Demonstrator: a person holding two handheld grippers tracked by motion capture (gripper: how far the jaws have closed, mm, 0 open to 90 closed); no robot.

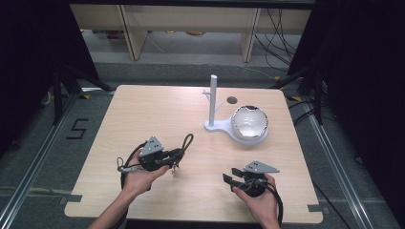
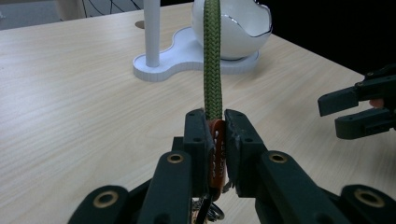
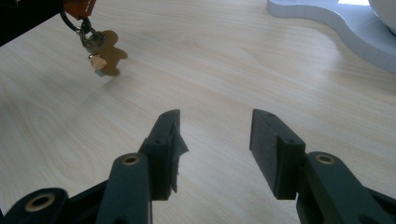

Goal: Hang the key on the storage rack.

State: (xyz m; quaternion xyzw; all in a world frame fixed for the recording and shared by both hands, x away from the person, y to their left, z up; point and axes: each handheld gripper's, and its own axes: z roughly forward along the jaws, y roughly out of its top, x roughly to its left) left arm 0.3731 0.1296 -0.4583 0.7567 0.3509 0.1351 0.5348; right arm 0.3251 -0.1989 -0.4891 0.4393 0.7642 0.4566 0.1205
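A green braided cord loop [image 2: 212,60] with an orange tag [image 2: 216,154] is pinched between the jaws of my left gripper [image 2: 215,135], which is shut on the tag. The cord [image 1: 187,141] sticks out past that gripper [image 1: 174,155] toward the table's middle. In the right gripper view, a metal ring with a small charm [image 3: 95,53] hangs below the tag, just above the tabletop. My right gripper [image 3: 215,135] is open with nothing between its fingers, held low over the wood at the front right [image 1: 229,177], a short way from the left one.
A white stand [image 1: 213,102] with an upright post and small pegs rises at the back centre of the wooden table [image 1: 143,109]. A white bowl with a dark rim [image 1: 249,121] rests on its base. A round hole [image 1: 232,100] lies behind them.
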